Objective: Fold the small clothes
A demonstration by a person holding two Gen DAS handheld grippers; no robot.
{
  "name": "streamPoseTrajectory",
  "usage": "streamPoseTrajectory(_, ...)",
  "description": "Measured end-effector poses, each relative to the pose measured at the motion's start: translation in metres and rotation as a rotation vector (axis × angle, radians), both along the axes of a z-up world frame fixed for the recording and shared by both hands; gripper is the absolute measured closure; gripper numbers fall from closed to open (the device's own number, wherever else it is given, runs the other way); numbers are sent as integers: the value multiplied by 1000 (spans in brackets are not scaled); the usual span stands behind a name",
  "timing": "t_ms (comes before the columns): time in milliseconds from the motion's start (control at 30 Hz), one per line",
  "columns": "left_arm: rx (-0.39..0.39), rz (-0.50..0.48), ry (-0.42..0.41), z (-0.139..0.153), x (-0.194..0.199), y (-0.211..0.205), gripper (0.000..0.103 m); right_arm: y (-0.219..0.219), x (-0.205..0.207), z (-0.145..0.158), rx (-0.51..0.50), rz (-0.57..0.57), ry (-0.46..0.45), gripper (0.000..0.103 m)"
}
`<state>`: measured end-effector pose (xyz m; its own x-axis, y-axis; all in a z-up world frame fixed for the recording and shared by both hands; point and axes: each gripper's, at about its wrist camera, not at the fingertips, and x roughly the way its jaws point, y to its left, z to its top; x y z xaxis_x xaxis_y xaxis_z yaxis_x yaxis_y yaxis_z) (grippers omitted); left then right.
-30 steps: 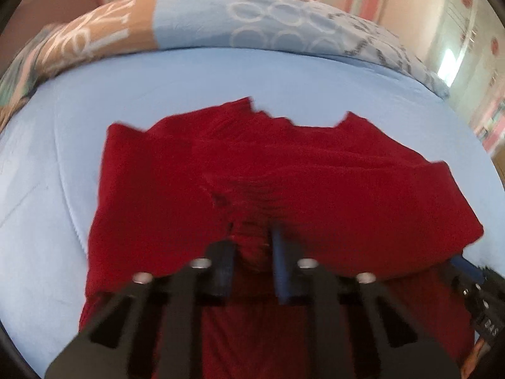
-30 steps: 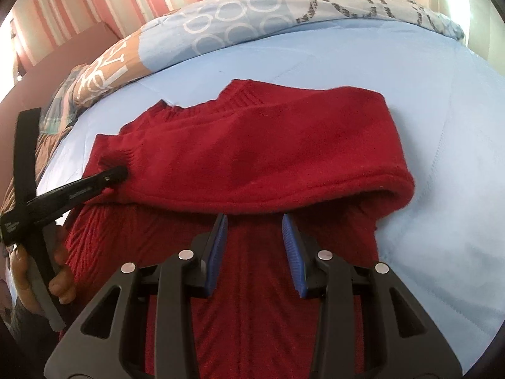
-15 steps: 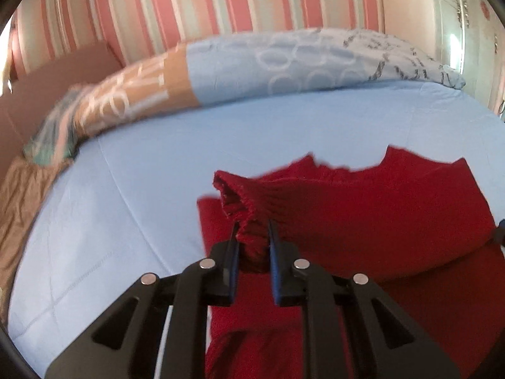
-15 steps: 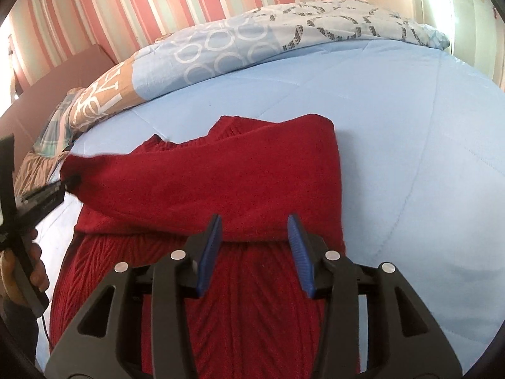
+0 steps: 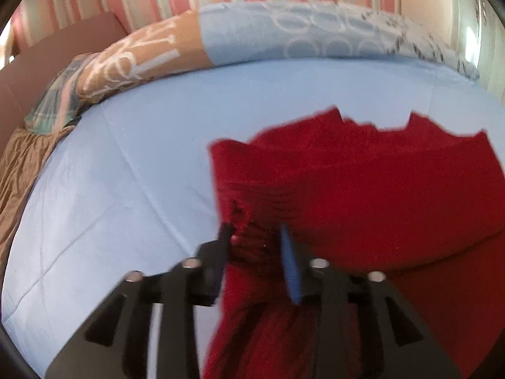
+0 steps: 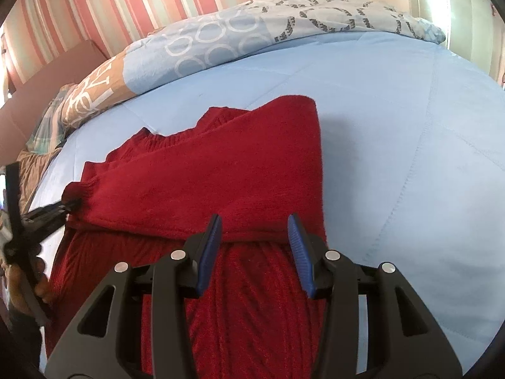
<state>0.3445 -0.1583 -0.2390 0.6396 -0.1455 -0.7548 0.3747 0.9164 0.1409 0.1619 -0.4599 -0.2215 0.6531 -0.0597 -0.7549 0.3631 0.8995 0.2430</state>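
Observation:
A red knitted sweater [image 5: 394,183] [image 6: 240,300] lies on the light blue bed sheet [image 5: 126,173]. One sleeve [image 6: 205,183] is folded across its chest. The ribbed cuff [image 5: 252,202] of that sleeve sits between the fingers of my left gripper [image 5: 255,240], whose jaws are opening and stand apart around it. In the right wrist view the left gripper [image 6: 68,203] shows at the cuff by the sweater's left edge. My right gripper [image 6: 255,224] hovers open over the lower edge of the folded sleeve, with nothing pinched.
A rolled quilt [image 5: 284,31] [image 6: 221,41] in blue and tan lies along the far side of the bed under a striped wall. A brown blanket [image 5: 19,170] lies at the left edge. A hand [image 6: 19,281] holds the left gripper. Bare sheet [image 6: 410,142] spreads right of the sweater.
The left gripper carried the cuff leftward across the sweater, laying the sleeve over the chest, and its jaws have spread apart. The right gripper's jaws widened a little and stayed in place.

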Motion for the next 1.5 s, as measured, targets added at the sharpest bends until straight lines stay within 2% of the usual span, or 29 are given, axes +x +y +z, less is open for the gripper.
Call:
streamPoseTrajectory(67, -44, 23, -16, 17, -6, 19, 52, -1, -2, 2, -8, -1, -1, 58)
streamPoseTrajectory(167, -136, 37, -2, 36, -9, 38, 50, -1, 0, 4, -29, -2, -1, 57)
streamPoseTrajectory(267, -189, -24, 57, 37, -4, 25, 47, -2, 11, 3, -32, -2, 14, 56)
streamPoseTrajectory(333, -149, -43, 85, 21, 3, 2, 42, -2, 21, -2, -27, 14, 37, 53)
streamPoseTrajectory(467, -14, 1, 131, -17, 17, -21, 41, -8, 34, -14, -13, 25, 93, 52)
streamPoseTrajectory(533, -20, 15, 133, -22, 19, -17, 30, -17, 37, -24, 34, 22, 120, 52)
streamPoseTrajectory(600, -46, 38, 146, -26, 23, -11, 22, -22, 37, -30, 65, 22, 126, 52)
streamPoseTrajectory(700, -92, 46, 175, -31, 27, -3, 21, -21, 38, -33, 52, 28, 135, 52)
streamPoseTrajectory(767, -78, 38, 155, -28, 24, -4, 21, -17, 38, -33, 28, 33, 137, 52)
streamPoseTrajectory(867, -55, 10, 101, -14, 8, -6, 23, -7, 29, -16, -3, 68, 76, 51)
streamPoseTrajectory(967, -48, -7, 29, 7, -24, 4, 23, 8, 0, 14, -1, 112, -74, 49)
streamPoseTrajectory(1033, -37, -10, -1, 13, -47, 11, 23, 17, -15, 21, -6, 130, -108, 49)
streamPoseTrajectory(1167, -25, -3, -24, 15, -92, 30, 23, 39, -47, 25, -64, 133, -94, 49)
streamPoseTrajectory(1233, -9, 27, -20, 11, -110, 40, 23, 46, -65, 24, -55, 112, -85, 49)
streamPoseTrajectory(1300, -31, 46, 2, 7, -126, 55, 23, 54, -75, 23, -42, 118, -71, 49)
streamPoseTrajectory(1467, -74, 103, 35, 12, -156, 82, 22, 74, -101, 31, -96, 123, -54, 49)
streamPoseTrajectory(1500, -74, 117, 45, 15, -162, 87, 20, 78, -107, 33, -96, 120, -58, 48)
